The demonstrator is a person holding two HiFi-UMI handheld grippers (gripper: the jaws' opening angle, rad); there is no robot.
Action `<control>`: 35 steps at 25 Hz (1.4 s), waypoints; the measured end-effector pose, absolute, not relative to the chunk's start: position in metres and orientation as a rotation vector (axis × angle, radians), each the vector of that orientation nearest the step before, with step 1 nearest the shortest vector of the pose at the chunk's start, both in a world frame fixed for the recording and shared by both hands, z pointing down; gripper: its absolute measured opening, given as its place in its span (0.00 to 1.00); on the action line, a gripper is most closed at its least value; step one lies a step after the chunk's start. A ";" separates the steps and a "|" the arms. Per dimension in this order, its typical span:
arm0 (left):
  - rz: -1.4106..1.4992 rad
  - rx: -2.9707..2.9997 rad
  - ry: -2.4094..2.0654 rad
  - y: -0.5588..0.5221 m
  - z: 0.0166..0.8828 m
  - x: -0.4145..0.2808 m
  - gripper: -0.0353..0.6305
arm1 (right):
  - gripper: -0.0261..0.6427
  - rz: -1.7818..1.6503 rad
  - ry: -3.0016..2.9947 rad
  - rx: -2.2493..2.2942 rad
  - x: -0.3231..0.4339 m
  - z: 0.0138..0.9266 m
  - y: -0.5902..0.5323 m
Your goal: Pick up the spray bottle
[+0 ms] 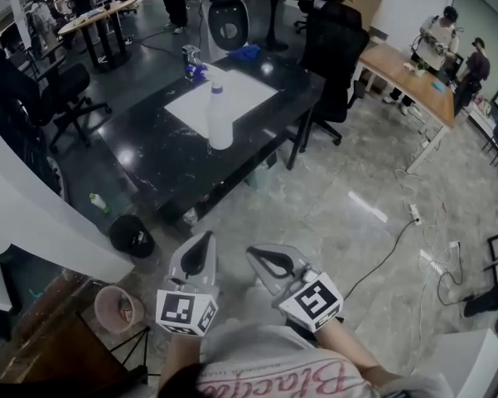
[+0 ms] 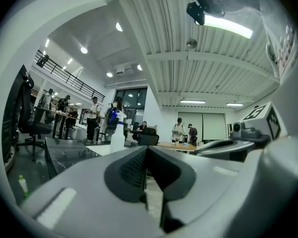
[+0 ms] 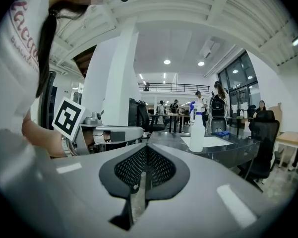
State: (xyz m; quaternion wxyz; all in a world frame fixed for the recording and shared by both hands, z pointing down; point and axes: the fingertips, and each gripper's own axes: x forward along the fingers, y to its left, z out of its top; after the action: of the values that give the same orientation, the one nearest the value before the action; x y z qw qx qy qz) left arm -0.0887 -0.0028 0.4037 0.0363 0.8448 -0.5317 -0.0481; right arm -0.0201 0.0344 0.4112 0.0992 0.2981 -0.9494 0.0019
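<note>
Left gripper (image 1: 200,245) and right gripper (image 1: 263,257), both closed and empty, sit well apart from the black table (image 1: 149,156); open one before squarely clasping the upright spray bottle (image 1: 219,116) by its body.

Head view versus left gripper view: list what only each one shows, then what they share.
Head view only: the pink bin and the white power strip on the floor. Left gripper view only: the ceiling light strip and the balcony railing. Both: the spray bottle, upright and untouched on the black table, and the right gripper.
</note>
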 end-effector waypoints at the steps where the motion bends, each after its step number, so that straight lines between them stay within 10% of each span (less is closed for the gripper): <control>1: -0.147 2.595 -1.634 -0.008 0.403 -0.089 0.05 | 0.04 0.009 -2.805 0.883 -0.020 0.411 0.029; 29: -0.072 2.515 -1.819 -0.190 0.394 -0.073 0.05 | 0.04 0.028 -2.858 0.749 0.014 0.399 -0.152; 35: 0.022 2.477 -1.824 -0.216 0.410 -0.076 0.30 | 0.04 0.088 -2.869 0.765 0.016 0.404 -0.179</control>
State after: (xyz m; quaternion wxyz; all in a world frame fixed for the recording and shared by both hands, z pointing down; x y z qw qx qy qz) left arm -0.0759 -0.2162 0.4101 0.0326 0.8047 -0.5927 0.0070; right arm 0.0157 -0.1786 0.4036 0.0852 0.2566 -0.9623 0.0295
